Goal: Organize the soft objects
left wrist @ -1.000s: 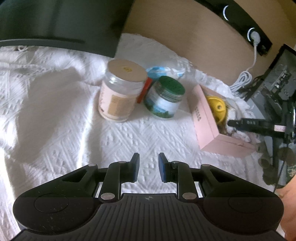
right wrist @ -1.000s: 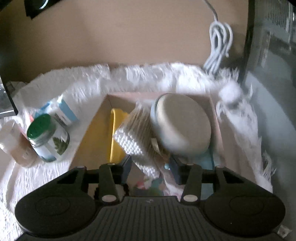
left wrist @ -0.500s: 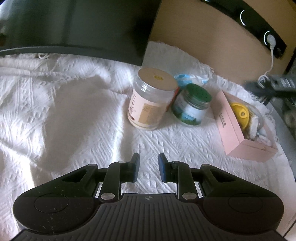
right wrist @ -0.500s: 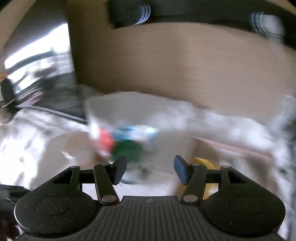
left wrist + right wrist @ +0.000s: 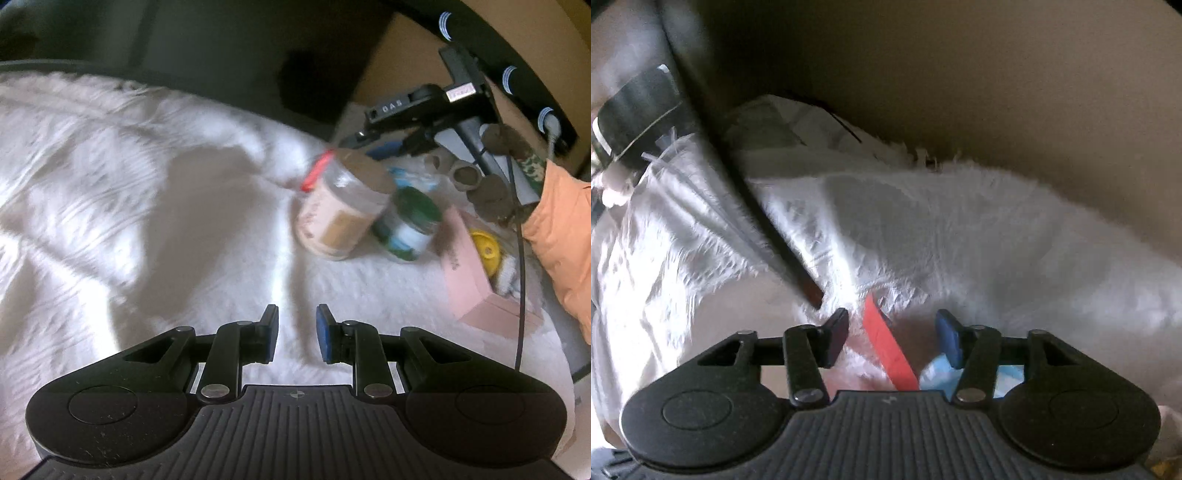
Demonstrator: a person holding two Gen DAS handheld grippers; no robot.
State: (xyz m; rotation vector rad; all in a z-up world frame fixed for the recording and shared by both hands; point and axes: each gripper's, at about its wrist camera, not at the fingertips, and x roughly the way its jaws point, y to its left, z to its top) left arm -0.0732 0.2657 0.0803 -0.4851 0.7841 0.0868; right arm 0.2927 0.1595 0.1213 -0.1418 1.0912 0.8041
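- Left gripper [image 5: 296, 334]: jaws stand at a narrow gap, nothing between them, only white cloth [image 5: 147, 221] below.
- Right gripper [image 5: 891, 332]: jaws closing; a red strip [image 5: 888, 354] sits in the gap, pads not touching it. A pale blue packet [image 5: 934, 373] shows by the right finger.
- Surface: white textured cloth, rumpled, sunlit in patches. Tan wall [image 5: 997, 92] behind; a dark panel [image 5: 184, 44] along the far edge.
- Containers, left wrist view: a clear jar with tan lid [image 5: 343, 214], a smaller green-lidded jar [image 5: 408, 229] touching it on the right, blurred.
- Pink box [image 5: 469, 284] stands open near the jars on the right; inside, a yellow round object [image 5: 485, 251] and something white I cannot make out.
- My right hand [image 5: 491, 184] holds its gripper above the jars; orange sleeve [image 5: 557, 240] over the box.
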